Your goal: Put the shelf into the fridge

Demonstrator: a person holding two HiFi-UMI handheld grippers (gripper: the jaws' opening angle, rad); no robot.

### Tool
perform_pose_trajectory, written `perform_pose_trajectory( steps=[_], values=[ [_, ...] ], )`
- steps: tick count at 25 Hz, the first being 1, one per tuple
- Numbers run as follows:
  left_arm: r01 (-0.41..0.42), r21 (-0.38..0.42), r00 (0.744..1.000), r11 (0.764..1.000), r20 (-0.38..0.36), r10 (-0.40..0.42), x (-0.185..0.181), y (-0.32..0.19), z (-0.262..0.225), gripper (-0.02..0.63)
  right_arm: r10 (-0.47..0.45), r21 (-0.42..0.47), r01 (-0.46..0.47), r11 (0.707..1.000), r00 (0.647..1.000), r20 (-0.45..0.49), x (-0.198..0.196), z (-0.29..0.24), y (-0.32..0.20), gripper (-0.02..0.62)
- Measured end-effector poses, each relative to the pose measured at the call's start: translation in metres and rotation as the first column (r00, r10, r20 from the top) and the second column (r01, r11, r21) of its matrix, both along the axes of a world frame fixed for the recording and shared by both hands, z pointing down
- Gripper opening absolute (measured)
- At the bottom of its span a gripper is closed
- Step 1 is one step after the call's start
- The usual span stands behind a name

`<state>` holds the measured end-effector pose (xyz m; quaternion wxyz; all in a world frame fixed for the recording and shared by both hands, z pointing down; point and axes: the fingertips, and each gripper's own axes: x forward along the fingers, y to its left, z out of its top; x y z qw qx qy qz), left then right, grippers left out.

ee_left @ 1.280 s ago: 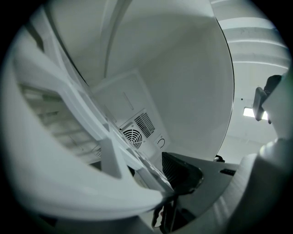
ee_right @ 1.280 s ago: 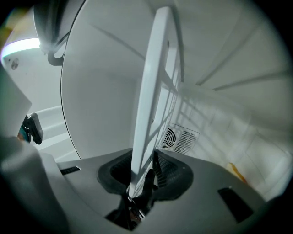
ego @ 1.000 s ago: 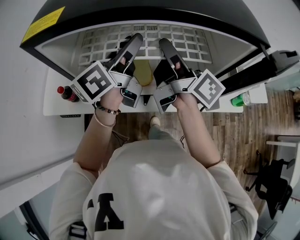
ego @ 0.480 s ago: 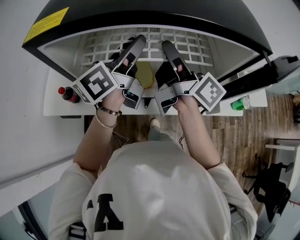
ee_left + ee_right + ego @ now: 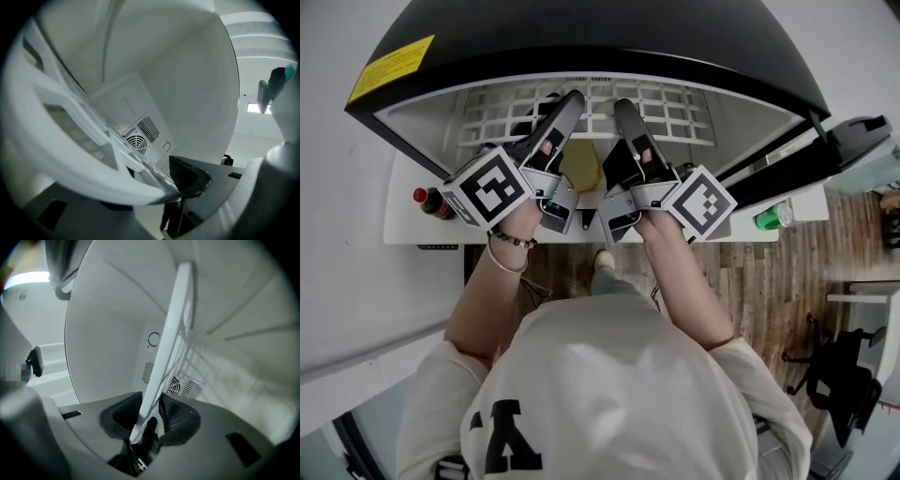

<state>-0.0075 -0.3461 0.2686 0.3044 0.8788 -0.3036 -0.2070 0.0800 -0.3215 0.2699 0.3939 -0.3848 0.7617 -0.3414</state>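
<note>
Shelf (image 5: 609, 103), a white grid, lies inside the open fridge (image 5: 581, 37); the head view alone shows its whole span. Only the gripper views show the jaws. The right hand-held gripper (image 5: 623, 105) clamps the shelf's front rim. The left hand-held gripper (image 5: 575, 97) has just been opening, and the rim lies loose between its jaws. Both also show a fan vent (image 5: 174, 386) on the back wall.

left tongs (image 5: 570, 101) just opened wider than a second ago, shelf (image 5: 70, 159) edge between them
</note>
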Motion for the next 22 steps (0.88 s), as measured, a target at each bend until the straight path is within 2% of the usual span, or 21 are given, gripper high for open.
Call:
perform_pose_trajectory(
  steps=[5,9,15,17,22],
  values=[
    [0.049,0.073,0.996,0.996,0.077,-0.054,-0.012,0.014,0.004,0.273,0.084,0.028,-0.081,0.996,0.989,-0.119,0.004,0.003,0.012,0.15],
    [0.074,0.122,0.984,0.99,0.152,-0.092,-0.02,0.025,0.006,0.273,0.116,0.041,-0.11,0.993,0.977,-0.178,0.005,0.006,0.021,0.16],
    [0.092,0.135,0.966,0.987,0.23,-0.121,-0.027,0.04,0.016,0.275,0.139,0.049,-0.13,0.99,0.955,-0.264,-0.004,0.01,0.037,0.163],
    [0.095,0.146,0.954,0.985,0.268,-0.132,-0.029,0.046,0.021,0.274,0.153,0.064,-0.14,0.988,0.935,-0.321,-0.008,0.011,0.043,0.162],
    [0.116,0.213,0.924,0.97,0.335,-0.184,-0.039,0.063,0.021,0.273,0.194,0.147,-0.137,0.979,0.844,-0.5,-0.025,0.01,0.064,0.166]
  ],
)
